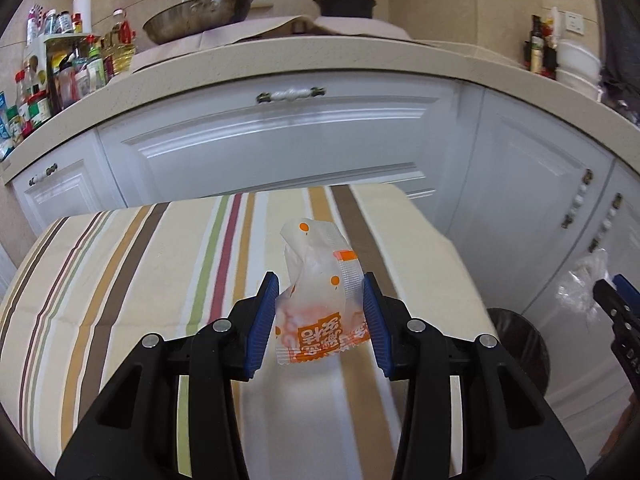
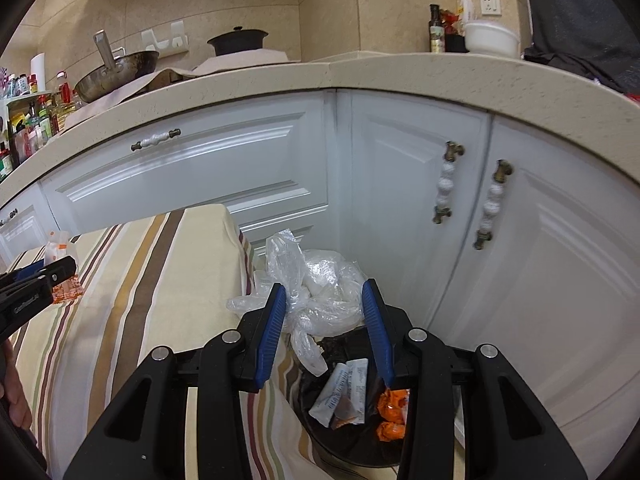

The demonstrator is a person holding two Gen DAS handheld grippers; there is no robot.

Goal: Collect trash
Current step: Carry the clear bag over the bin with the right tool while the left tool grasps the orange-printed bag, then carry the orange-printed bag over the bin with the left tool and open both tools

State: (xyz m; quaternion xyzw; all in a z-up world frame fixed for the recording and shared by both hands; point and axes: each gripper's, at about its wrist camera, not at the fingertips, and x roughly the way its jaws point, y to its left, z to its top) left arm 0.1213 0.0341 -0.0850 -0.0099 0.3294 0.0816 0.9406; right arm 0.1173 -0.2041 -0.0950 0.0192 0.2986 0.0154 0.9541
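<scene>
My left gripper (image 1: 320,312) is shut on a white and orange snack wrapper (image 1: 318,300) and holds it above the striped tablecloth (image 1: 132,280). The wrapper also shows at the left edge of the right wrist view (image 2: 60,256). My right gripper (image 2: 325,312) is shut on a crumpled clear plastic bag (image 2: 316,288) and holds it over the black trash bin (image 2: 352,440). The bin holds white sachets and orange wrappers (image 2: 392,416). In the left wrist view the bin (image 1: 520,340) stands right of the table, and the right gripper with the bag (image 1: 580,292) is at the far right.
White cabinet doors (image 2: 400,200) with beaded handles stand right behind the bin and table. The beige counter (image 1: 320,56) above carries a wok, a black pot, bottles at left and white bowls at right. The table edge lies just left of the bin.
</scene>
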